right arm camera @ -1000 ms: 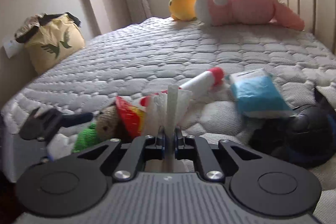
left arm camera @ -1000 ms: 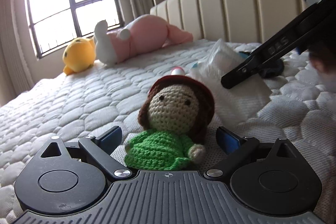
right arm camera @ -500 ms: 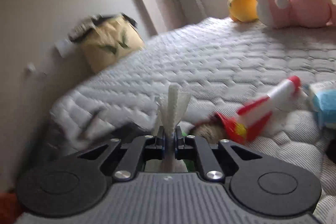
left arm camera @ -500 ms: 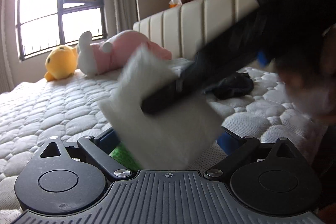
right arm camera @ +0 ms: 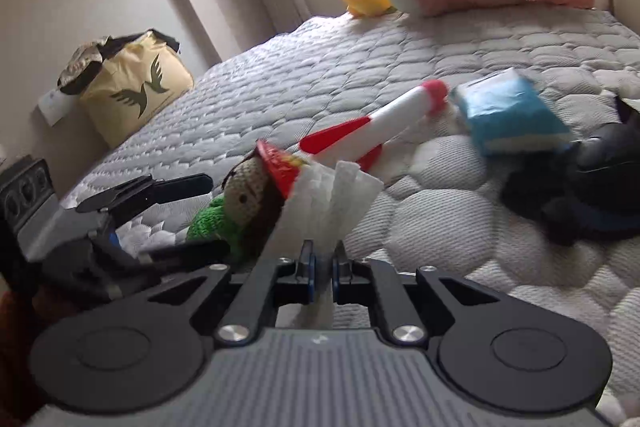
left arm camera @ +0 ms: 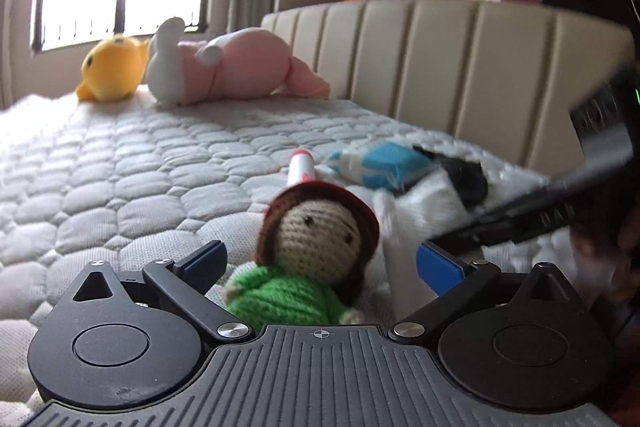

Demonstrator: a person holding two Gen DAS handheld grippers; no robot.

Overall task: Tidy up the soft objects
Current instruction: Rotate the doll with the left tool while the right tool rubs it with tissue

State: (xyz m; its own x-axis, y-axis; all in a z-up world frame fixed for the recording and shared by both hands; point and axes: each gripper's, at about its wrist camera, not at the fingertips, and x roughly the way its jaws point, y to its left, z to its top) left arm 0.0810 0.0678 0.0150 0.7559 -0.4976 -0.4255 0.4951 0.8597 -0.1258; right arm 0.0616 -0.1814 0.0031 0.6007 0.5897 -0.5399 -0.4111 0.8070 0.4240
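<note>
Two grippers worked close together over the quilted white mattress (left arm camera: 120,195). The left gripper (left arm camera: 320,259) had its blue-padded jaws opening to their widest, with the crocheted doll in a green yarn top and brown hair (left arm camera: 316,251) lying between them; neither pad pressed on it. The right gripper (right arm camera: 320,263) was clamped narrow on a thin white textured cloth (right arm camera: 332,195), which fanned up above its jaws just beside the doll's head.

The step in hand looked like sorting the small pile: the cloth already picked up, the doll framed for a grasp but not yet taken. The next move probably called for the left jaws to close on the doll's soft body, squarely enough that the yarn would not slip, while the right hand carried the cloth clear so the two tools did not cross.

Just behind the doll lay a red-and-white soft rocket-shaped toy (right arm camera: 384,123), a blue-and-white soft packet (right arm camera: 508,111) and a bundle of black fabric (right arm camera: 592,183), all crowded together. Open mattress stretched toward the window, where a yellow plush (left arm camera: 112,67) and a large pink-and-white plush (left arm camera: 232,67) rested well apart from the pile. The padded cream headboard (left arm camera: 460,67) bounded one side; the mattress edge fell away toward a yellow bag (right arm camera: 136,87) by the wall.
</note>
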